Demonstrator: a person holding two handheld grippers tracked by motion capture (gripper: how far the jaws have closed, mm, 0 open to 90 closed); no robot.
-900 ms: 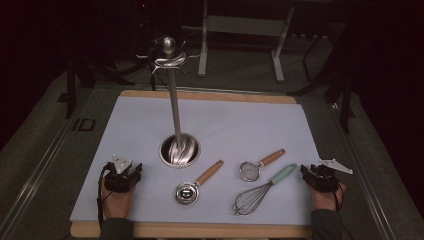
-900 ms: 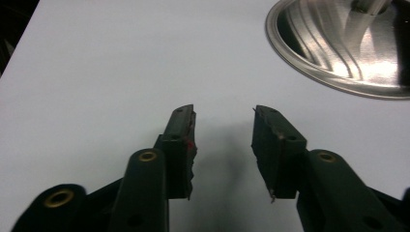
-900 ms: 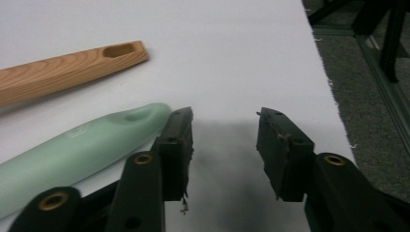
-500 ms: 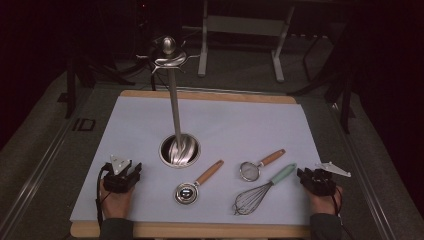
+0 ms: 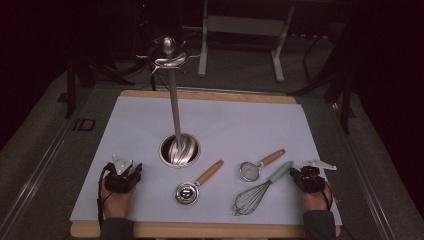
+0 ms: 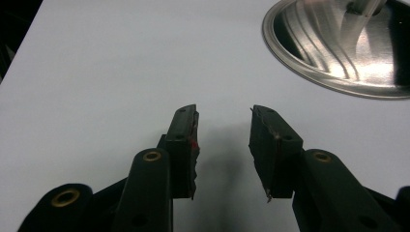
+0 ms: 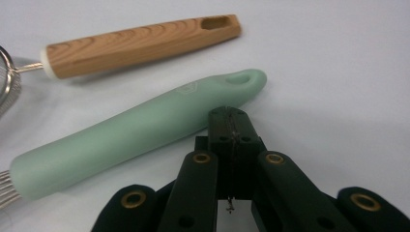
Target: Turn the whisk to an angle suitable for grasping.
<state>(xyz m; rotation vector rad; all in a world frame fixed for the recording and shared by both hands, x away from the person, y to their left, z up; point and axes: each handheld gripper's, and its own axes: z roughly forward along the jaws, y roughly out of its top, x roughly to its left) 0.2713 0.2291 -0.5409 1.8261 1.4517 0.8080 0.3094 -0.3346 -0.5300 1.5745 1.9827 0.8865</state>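
A whisk (image 5: 257, 192) with a mint-green handle (image 7: 140, 125) lies at the front right of the white mat. My right gripper (image 5: 301, 176) sits just right of that handle's end, and in the right gripper view its jaws are pressed together with nothing between them (image 7: 232, 121). A small strainer (image 5: 250, 170) with a wooden handle (image 7: 140, 43) lies just beyond the whisk. A metal cup with a wooden handle (image 5: 192, 187) rests at the front centre. My left gripper (image 5: 131, 172) rests on the mat at the front left, open and empty (image 6: 223, 121).
A tall steel utensil stand (image 5: 172, 100) rises from a round base (image 5: 179, 150) in the mat's middle; the base's rim (image 6: 338, 53) lies ahead and right of the left jaws. The white mat (image 5: 225, 125) covers a wooden board.
The right gripper has slid left across the mat to the end of the whisk's handle. The left gripper has stayed in place.
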